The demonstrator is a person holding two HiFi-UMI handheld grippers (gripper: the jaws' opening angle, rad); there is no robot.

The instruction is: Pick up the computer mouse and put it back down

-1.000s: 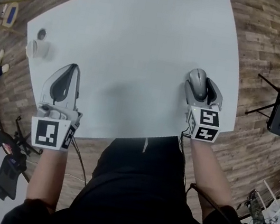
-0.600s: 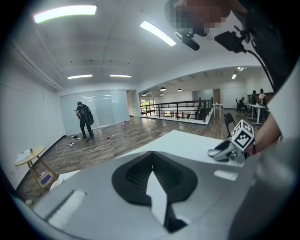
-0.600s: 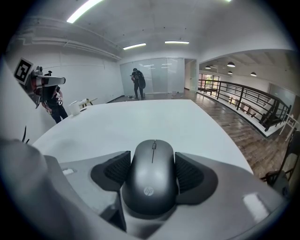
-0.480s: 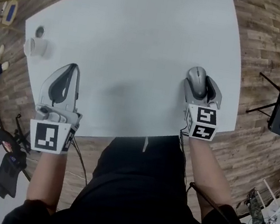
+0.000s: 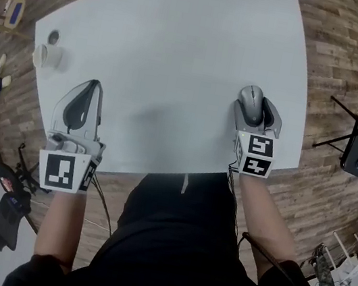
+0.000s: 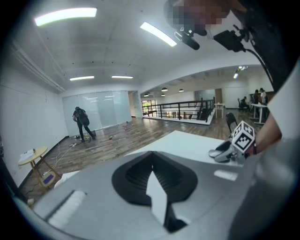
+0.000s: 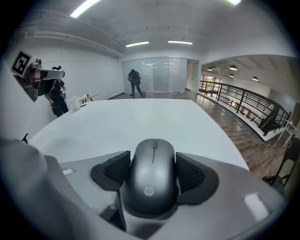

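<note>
The right hand-held gripper (image 5: 254,108) sat at the right middle of the head view, near the white surface's (image 5: 183,44) right edge. Its two dark pads pressed against either side of the grey computer mouse (image 7: 153,176). Whether the mouse touched the surface could not be told. At the lower left of that view, the left hand-held gripper (image 5: 83,105) had its jaws closed together with nothing between them.

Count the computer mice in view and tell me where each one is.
1. The grey computer mouse is clamped in the right gripper, near the right edge of the white table. Nothing else in view looks like a mouse, and none seems hidden.
</note>
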